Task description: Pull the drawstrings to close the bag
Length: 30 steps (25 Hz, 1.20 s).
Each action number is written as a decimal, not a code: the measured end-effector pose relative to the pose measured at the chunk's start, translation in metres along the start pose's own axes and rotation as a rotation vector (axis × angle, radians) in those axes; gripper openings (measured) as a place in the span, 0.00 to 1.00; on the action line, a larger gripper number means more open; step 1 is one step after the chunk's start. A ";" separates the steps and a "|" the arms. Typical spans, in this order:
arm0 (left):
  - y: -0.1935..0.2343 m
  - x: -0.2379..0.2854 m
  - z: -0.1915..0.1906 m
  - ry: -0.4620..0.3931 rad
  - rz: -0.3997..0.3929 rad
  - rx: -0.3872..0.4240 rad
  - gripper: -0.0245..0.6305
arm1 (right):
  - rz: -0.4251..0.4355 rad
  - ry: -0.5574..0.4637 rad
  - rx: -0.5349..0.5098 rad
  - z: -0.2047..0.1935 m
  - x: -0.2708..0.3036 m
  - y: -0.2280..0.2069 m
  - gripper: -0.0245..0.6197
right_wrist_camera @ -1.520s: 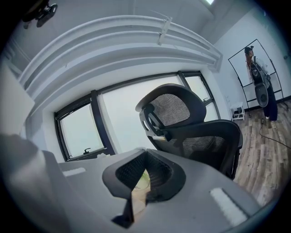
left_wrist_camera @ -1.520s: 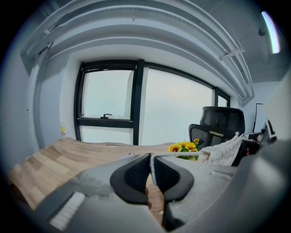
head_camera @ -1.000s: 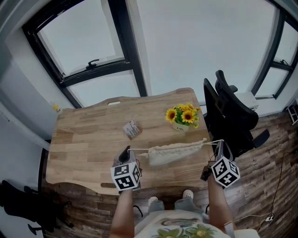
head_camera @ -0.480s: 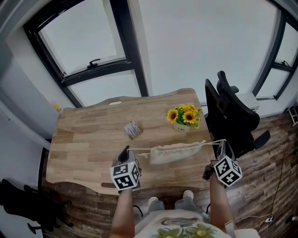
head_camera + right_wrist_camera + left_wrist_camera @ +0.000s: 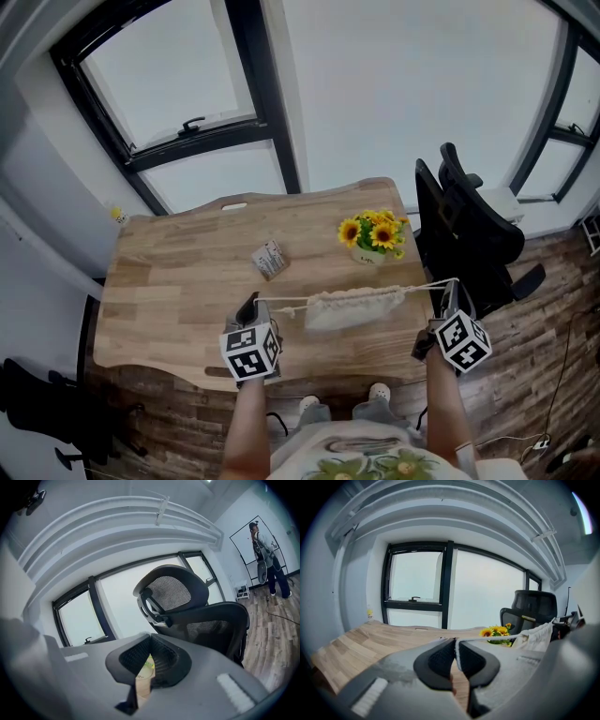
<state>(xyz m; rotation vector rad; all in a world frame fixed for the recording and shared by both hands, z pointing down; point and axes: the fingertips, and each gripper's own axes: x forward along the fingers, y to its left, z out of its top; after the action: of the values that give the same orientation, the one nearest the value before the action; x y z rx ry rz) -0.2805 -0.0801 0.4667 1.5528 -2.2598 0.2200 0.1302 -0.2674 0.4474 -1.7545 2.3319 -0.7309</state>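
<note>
- The wooden worktop [image 5: 169, 272] has a wavy front edge close to the person. Its left half and far side lie bare, under the window [image 5: 187, 94].
- A black office chair [image 5: 469, 234] stands close against the worktop's right edge, leaving little room there.
- The cream cloth bag [image 5: 352, 307] is strung between the two tools over the near right part of the worktop. Its mouth is gathered into tight pleats along the top, and what it holds cannot be seen.
- A pot [image 5: 364, 255] behind the bag holds sunflowers [image 5: 373, 232].
- The left tool [image 5: 251, 305] sits above the front edge, its jaws pinched on the left drawstring [image 5: 281, 302].
- The right tool [image 5: 453, 291] is past the right edge, beside the chair, clamped on the right drawstring [image 5: 427, 286]. Both strings are pulled taut.
- A small packet [image 5: 269, 259] lies mid-worktop, apart from the bag.
</note>
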 end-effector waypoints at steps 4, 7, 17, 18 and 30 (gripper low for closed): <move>0.002 -0.001 0.001 0.001 0.000 0.008 0.05 | -0.002 -0.002 0.001 0.003 0.002 -0.002 0.04; 0.004 -0.002 0.002 0.000 0.007 0.012 0.05 | -0.004 -0.008 0.008 0.006 0.004 -0.004 0.04; 0.016 -0.004 -0.003 0.015 0.044 -0.023 0.05 | -0.011 -0.013 0.039 0.009 0.005 -0.012 0.04; 0.018 -0.004 -0.003 0.016 0.050 -0.027 0.05 | -0.012 -0.015 0.037 0.009 0.005 -0.012 0.04; 0.032 -0.009 -0.004 0.017 0.099 -0.059 0.06 | -0.025 -0.023 0.076 0.016 0.007 -0.025 0.04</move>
<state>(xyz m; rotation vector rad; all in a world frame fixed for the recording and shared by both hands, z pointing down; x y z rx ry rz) -0.3063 -0.0587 0.4694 1.4062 -2.3102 0.1911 0.1557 -0.2836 0.4463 -1.7532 2.2403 -0.7877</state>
